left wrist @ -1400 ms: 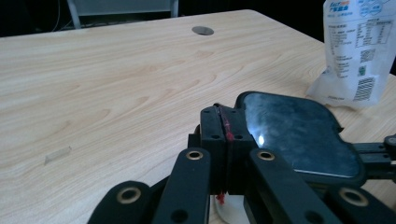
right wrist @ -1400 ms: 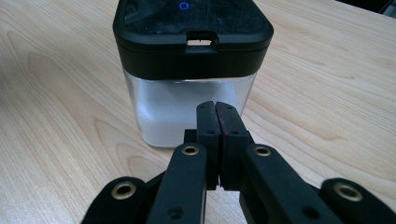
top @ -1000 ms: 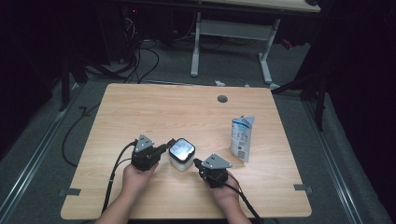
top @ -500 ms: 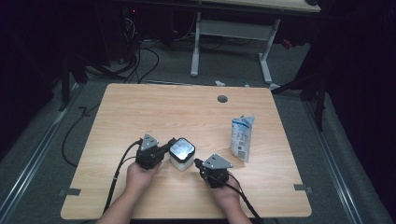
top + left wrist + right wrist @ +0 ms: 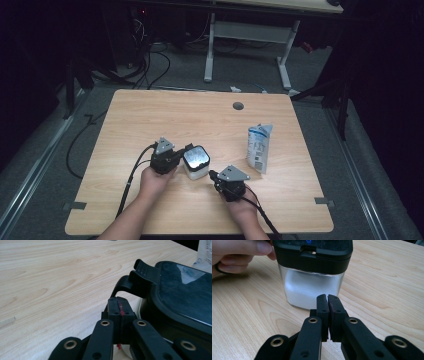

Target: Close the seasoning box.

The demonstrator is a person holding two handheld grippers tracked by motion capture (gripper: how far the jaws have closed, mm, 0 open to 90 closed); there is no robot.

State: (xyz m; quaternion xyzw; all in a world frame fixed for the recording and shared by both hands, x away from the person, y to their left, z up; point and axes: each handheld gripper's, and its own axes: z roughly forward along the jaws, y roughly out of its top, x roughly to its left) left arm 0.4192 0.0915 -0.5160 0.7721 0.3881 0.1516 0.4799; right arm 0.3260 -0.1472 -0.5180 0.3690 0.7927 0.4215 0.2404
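High view, closed left tongs (image 5: pixel 186 151) beside clear container (image 5: pixel 196 162), black lid (image 5: pixel 185 293)

A dim lab: a bare wooden table (image 5: pixel 150 115) on grey carpet, cables (image 5: pixel 150 65) at eleven o'clock, desk frame (image 5: pixel 247 45) at twelve.

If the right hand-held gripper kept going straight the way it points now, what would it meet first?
Most likely the clear wall of the container, just below its black lid. The right hand-held gripper, jaws shut, points at it from close by.
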